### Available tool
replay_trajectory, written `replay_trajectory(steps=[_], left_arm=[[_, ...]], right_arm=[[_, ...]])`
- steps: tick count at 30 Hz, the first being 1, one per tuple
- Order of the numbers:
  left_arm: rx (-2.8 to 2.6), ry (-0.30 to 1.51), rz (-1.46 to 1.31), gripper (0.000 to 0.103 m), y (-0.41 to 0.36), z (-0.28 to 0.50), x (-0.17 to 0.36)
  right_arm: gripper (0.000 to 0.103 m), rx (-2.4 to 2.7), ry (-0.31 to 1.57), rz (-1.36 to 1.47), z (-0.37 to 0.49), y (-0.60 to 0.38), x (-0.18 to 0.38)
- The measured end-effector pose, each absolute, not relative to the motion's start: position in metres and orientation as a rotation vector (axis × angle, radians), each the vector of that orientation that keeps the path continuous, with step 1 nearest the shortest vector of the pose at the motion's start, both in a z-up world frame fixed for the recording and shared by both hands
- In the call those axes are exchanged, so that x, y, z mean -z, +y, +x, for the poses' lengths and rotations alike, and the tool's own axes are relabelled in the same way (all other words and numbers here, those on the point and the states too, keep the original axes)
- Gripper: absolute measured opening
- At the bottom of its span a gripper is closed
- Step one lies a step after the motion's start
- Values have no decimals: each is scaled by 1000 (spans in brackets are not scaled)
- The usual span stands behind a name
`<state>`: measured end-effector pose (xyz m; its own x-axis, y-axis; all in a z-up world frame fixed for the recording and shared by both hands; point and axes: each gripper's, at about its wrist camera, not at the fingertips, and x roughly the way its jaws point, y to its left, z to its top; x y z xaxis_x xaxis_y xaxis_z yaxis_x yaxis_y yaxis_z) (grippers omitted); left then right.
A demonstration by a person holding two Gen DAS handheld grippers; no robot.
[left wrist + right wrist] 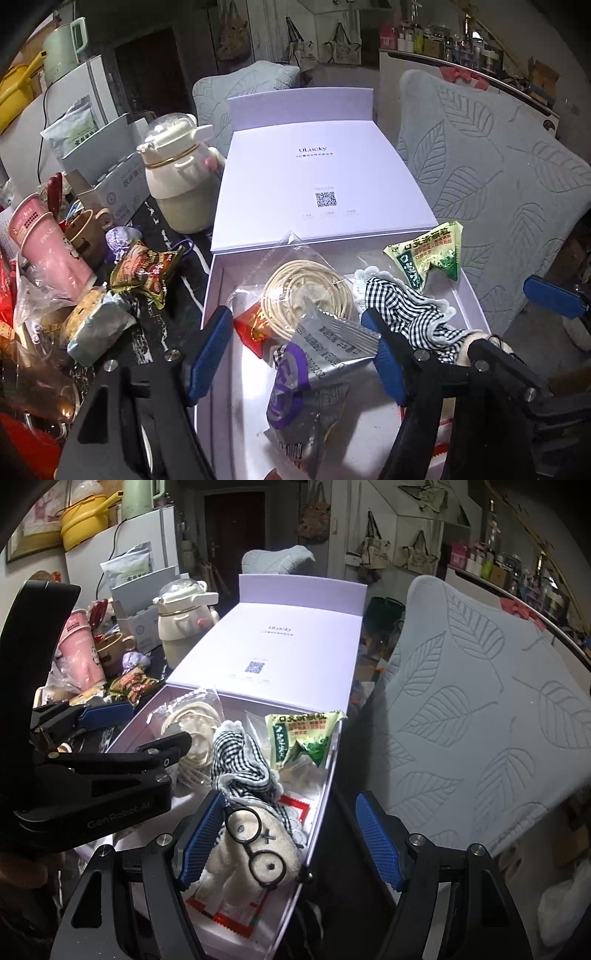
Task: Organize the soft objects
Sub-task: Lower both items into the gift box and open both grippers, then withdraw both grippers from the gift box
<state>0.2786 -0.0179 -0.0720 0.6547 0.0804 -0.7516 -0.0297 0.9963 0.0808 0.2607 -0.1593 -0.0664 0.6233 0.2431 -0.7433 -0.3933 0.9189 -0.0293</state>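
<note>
While both hand-held grippers hang spread and empty, the left hand-held gripper (299, 354) straddles a silver-purple foil packet (306, 384) inside the white cardboard box (214, 288); the right hand-held gripper (291, 843) flanks a cream plush toy with black glasses (258, 853).

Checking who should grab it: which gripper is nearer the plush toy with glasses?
Right. The right gripper straddles the plush toy; the left gripper sits over the silver packet.

**Colour rundown of the box and the stuff around it**

The box (218, 295) is pale lilac-white. The cloth (402, 306) is black-and-white gingham, the packet (428, 258) green and yellow, the sachet (295, 384) silver with purple. The cushion (480, 709) is grey-blue with a leaf pattern. The cups (51, 251) are pink.
</note>
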Motion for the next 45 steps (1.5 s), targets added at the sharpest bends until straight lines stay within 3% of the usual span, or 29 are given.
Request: replay_trajectory(steps=[12,15,19,31,40,45], left_arm=[[-95,780,73,72,-13,256,27],[-99,763,71,78,-12,251,15],[-99,720,71,78,-12,237,-2],[-64,565,79,78,-24,159,-51],[-23,513,74,78,-32,94,-67],[-11,482,87,78,-35,63,-68]], right_arm=[[74,-362,726,-190,247,-161,22],[74,-366,700,-192,241,-161,10],[74,-365,659,-189,228,-162,-8],[74,-359,541,-169,174,-179,-47],[83,-352,477,-148,120,-195,-64],[83,-352,463,-162,92,-194,-64]])
